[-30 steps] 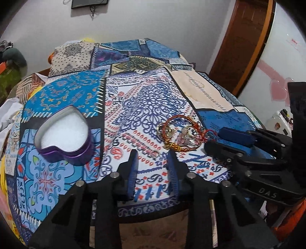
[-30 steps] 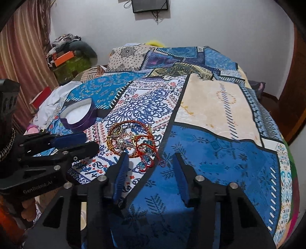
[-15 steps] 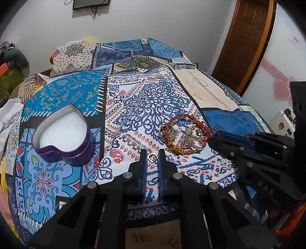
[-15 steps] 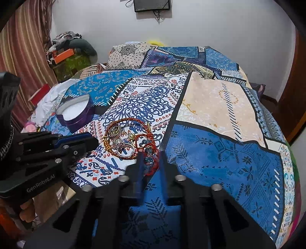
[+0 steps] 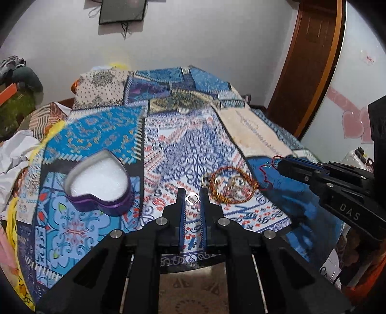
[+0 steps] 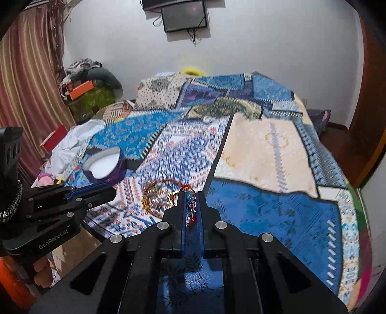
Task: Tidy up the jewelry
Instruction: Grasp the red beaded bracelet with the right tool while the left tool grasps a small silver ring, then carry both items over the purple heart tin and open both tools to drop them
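Note:
A purple heart-shaped tin (image 5: 99,186) with a white lining sits open on the patterned bedspread; it also shows in the right wrist view (image 6: 105,167). My left gripper (image 5: 192,196) is shut on a small silver ring (image 5: 192,198) and holds it above the cloth. A pile of bangles and rings (image 5: 229,184) lies to its right. My right gripper (image 6: 190,200) is shut on a red thread bracelet with blue beads (image 6: 190,207), lifted off the pile (image 6: 159,195).
The patchwork bedspread (image 6: 265,149) covers the whole bed. White cloth (image 6: 72,142) and clutter lie at the left edge. A wooden door (image 5: 306,65) stands at the right, a wall-mounted screen (image 6: 184,14) behind the bed.
Both grippers closed from open: the left on the small ring, the right on the red bracelet. Both have since lifted and the views tilted upward.

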Demonstrator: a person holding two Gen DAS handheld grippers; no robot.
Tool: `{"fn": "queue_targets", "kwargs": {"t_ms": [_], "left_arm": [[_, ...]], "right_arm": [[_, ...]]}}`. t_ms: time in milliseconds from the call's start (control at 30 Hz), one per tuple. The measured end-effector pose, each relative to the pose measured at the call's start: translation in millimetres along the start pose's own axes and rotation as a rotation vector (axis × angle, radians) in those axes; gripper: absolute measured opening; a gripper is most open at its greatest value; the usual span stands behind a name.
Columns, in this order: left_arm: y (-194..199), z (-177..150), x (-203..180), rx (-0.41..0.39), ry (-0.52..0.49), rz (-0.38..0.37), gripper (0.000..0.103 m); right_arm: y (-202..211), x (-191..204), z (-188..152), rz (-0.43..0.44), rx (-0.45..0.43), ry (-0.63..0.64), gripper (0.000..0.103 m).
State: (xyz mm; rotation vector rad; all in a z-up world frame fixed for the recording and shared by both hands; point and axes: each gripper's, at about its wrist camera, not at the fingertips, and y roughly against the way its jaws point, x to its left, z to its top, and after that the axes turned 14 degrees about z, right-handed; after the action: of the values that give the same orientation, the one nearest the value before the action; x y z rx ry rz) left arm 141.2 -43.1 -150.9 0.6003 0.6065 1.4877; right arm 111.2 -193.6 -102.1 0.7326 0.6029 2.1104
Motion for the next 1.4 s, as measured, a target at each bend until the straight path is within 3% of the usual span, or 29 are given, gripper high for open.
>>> {"fn": "queue_targets", "kwargs": {"t_ms": [467, 833, 1133, 1400], "left_arm": [[51.4, 14.5, 41.2, -0.135, 0.060, 0.045, 0.009], [70.2, 18.4, 83.9, -0.202, 0.115, 0.100, 0.009], [64.7, 18.9, 116.7, -0.202, 0.137, 0.153, 0.009], [38.9, 15.1, 132.6, -0.145, 0.140, 0.146, 0.009]], "right_arm": [[16.9, 49.1, 34.0, 0.016, -0.115, 0.081, 0.007], [16.3, 94.8, 63.2, 0.065, -0.205, 0.162, 0.007], [-1.7, 127.2, 81.2, 0.122, -0.235, 0.221, 0.007], [-39.1, 138.2, 85.0, 0.164, -0.168, 0.246, 0.007]]}}
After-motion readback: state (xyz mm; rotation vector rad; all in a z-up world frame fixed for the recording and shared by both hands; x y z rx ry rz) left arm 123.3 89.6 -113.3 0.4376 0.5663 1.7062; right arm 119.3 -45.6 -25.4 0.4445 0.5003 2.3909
